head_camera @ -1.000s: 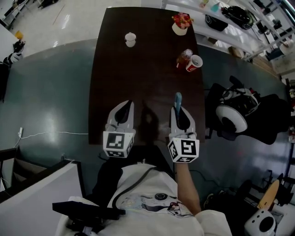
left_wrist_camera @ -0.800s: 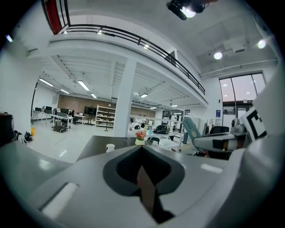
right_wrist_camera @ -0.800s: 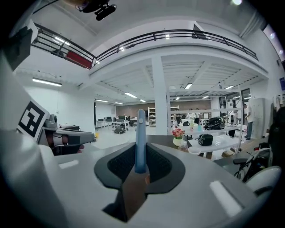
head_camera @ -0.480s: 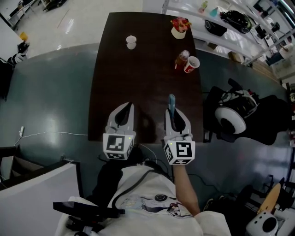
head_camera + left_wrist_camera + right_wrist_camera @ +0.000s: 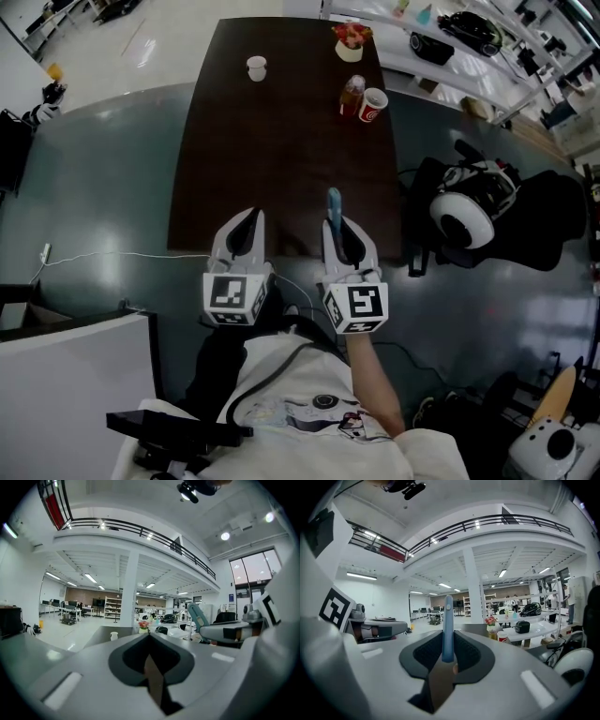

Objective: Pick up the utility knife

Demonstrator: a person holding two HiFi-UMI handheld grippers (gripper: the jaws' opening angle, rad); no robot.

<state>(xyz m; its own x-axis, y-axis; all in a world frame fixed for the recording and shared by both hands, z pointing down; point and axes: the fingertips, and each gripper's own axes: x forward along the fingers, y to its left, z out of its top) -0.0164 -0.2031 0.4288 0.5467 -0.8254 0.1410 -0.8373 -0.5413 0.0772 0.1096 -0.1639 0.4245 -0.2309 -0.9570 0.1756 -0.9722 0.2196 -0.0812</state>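
Clamping the utility knife (image 5: 333, 201), the right gripper (image 5: 338, 225) has its dark pads pressed on the knife's lower part. The slim blue body sticks out past the fingertips, away from the person. In the right gripper view the knife stands straight up the middle between the two jaws. It is carried over the near end of the dark brown desk (image 5: 281, 141), and in the left gripper view it shows against the room behind, clear of the surface.

The left gripper (image 5: 249, 216) sits just beside the right one, level with it and pointing the same way. Its jaws are together and nothing is between them. Both marker cubes hang over the desk's near edge, close to the person's white shirt (image 5: 309, 412).

At the far end of the desk a small white cup (image 5: 256, 67) stands on the left. A white pot of red flowers (image 5: 350, 42) stands at the far right corner. Nearer along the right edge, a bottle (image 5: 352, 94) and a red-and-white cup (image 5: 373, 105) stand side by side, well apart from the knife. Right of the desk is a black chair (image 5: 525, 216) carrying a white helmet-like object (image 5: 461, 217). A white cable (image 5: 103, 255) trails across the grey floor on the left.
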